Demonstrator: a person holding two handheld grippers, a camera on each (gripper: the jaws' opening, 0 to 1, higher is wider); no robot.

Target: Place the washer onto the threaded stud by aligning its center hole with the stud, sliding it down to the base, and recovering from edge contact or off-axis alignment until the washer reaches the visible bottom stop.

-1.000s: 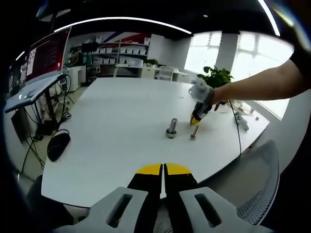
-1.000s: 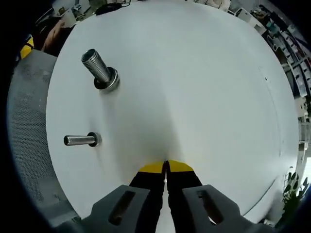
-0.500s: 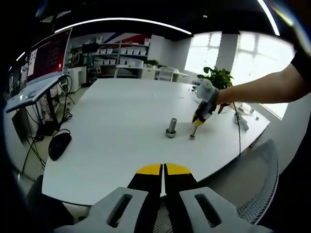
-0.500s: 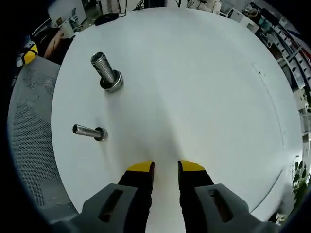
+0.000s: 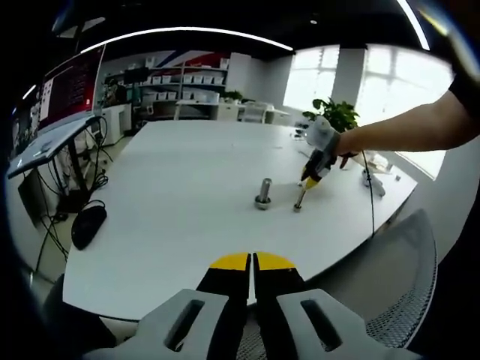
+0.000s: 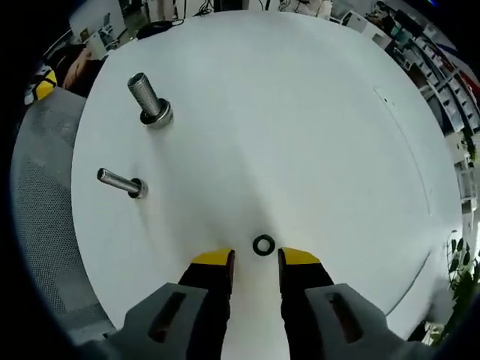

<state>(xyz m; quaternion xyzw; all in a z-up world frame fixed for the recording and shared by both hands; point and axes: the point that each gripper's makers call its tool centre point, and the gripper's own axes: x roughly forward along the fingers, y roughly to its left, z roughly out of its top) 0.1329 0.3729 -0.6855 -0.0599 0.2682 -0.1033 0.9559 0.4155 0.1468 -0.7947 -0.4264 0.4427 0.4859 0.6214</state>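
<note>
Since a second ago our right tongs [image 6: 255, 257] have parted and the washer [image 6: 263, 245] now lies flat on the white worktop [image 6: 315, 127], just beyond their yellow tips. From left to right in the right gripper view, we see the slim stud [image 6: 120, 182] and the thicker threaded stud [image 6: 148, 100], both well apart from the washer. Our left tongs [image 5: 252, 261] stay clenched above the worktop's near edge.

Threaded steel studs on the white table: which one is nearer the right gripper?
The thin steel stud; the thick threaded stud with the wide base collar stands farther from the right gripper.
</note>
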